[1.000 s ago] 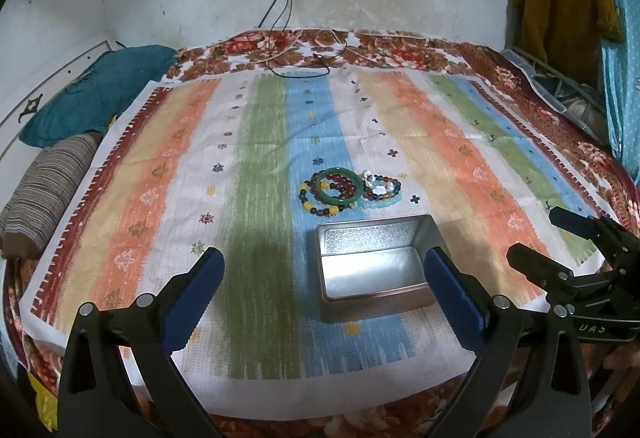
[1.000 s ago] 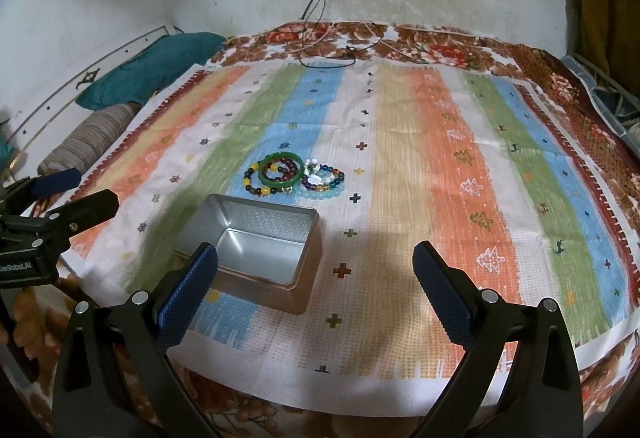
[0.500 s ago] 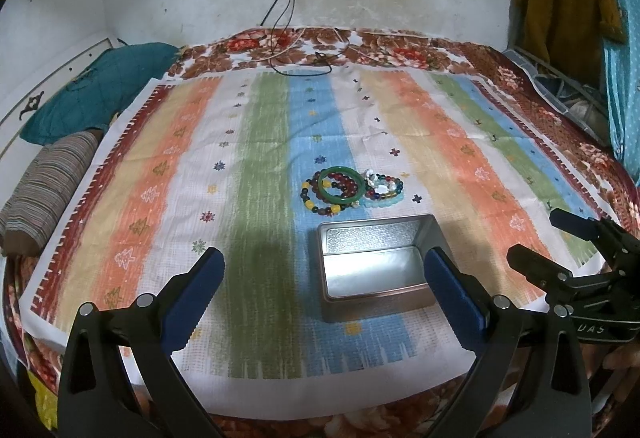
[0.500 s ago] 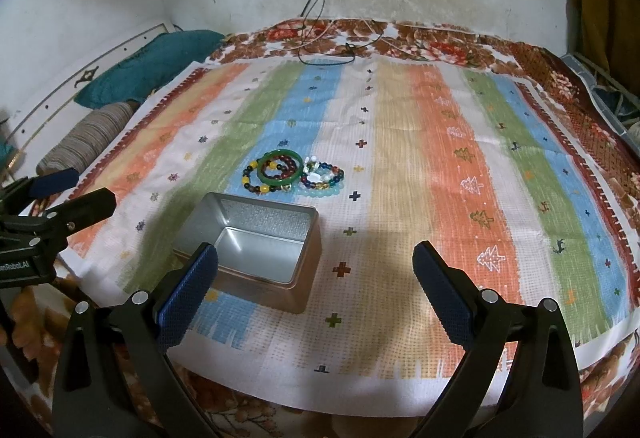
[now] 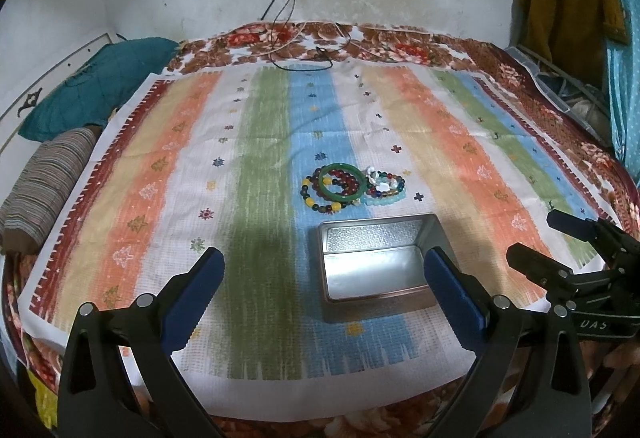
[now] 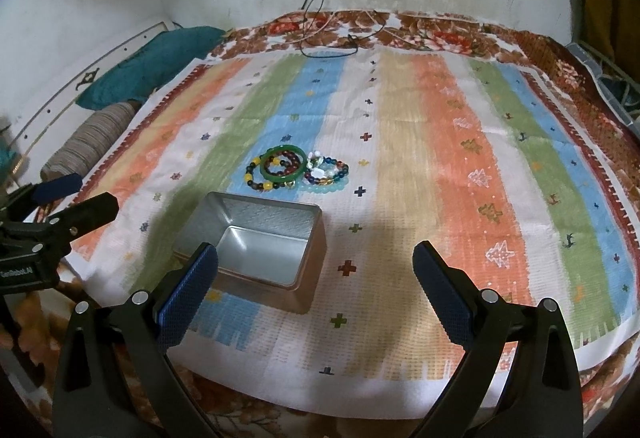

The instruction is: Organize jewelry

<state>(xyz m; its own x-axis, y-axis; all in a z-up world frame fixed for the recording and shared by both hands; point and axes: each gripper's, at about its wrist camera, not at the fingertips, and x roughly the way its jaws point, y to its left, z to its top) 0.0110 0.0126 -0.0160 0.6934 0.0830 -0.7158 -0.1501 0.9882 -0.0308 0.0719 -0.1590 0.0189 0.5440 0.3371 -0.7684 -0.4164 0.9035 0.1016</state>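
Both grippers hover, jaws wide, holding nothing.
Bracelets (image 5: pixel 352 187) overlap beyond the tin (image 5: pixel 376 262) on the bed cloth (image 5: pixel 260 157), individual strands hard to separate; left gripper (image 5: pixel 324 290) and right gripper (image 6: pixel 316 282) barely shifted since 1 second ago.

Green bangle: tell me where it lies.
In both views, the green bangle lies mid-cloth atop the beaded bracelets, just beyond the open metal tin.

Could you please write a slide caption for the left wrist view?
Open left gripper above an empty metal tin, bracelets piled beyond on striped cloth.
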